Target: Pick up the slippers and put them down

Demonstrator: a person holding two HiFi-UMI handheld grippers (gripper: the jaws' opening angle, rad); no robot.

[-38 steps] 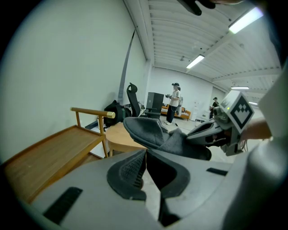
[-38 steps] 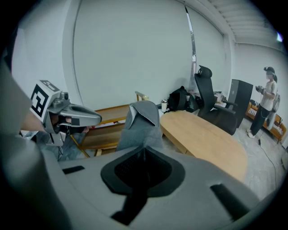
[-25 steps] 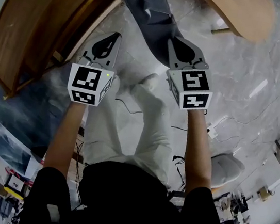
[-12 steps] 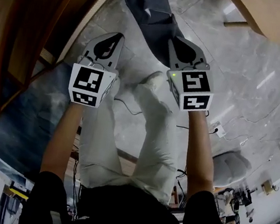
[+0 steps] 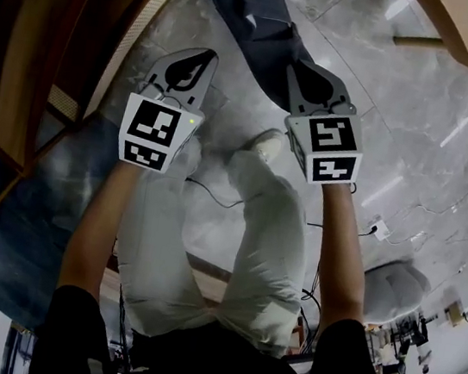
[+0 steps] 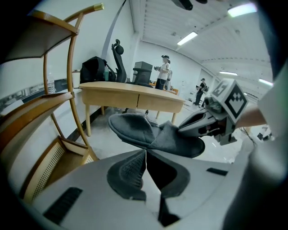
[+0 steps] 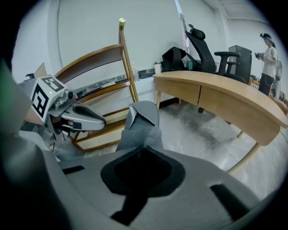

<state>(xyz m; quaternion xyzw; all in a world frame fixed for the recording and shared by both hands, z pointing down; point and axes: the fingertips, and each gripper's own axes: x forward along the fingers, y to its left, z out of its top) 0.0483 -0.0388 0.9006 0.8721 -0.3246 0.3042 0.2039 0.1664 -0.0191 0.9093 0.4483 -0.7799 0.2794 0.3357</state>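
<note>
Above the marble floor point(image 5: 384, 117), the right gripper point(image 5: 301, 74) is clamped on the grey slipper point(image 5: 254, 24) at its heel end, so it hangs clear, toe pointing away. Left gripper point(image 5: 196, 61) alongside, jaws together, empty; probably idle since one grip carries it.

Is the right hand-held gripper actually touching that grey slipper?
Touching. The left gripper view shows the right hand-held gripper clamped on one end of the slipper.
</note>
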